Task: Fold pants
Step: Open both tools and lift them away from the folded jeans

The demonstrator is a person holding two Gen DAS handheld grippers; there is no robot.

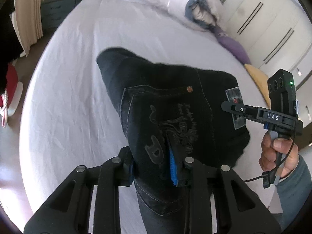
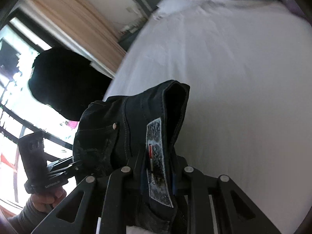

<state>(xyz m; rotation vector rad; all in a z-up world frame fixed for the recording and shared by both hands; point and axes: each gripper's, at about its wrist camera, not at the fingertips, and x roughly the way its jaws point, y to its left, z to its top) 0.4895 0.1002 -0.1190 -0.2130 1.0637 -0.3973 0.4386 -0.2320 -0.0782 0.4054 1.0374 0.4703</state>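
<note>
**Big open bed, clutter at the far end**

From the left wrist view, the white bed sheet (image 1: pixel 74 89) lies bare from 9 to 12 o'clock, so a hand can pass there. At 1 o'clock a rolled white duvet (image 1: pixel 175 2) blocks the far end, with a purple pillow (image 1: pixel 234 48) beside it at 2 o'clock. The dark pants (image 1: pixel 175 107) hang in the middle. The wardrobe doors (image 1: pixel 273 19) close off the 2 o'clock side.
</note>
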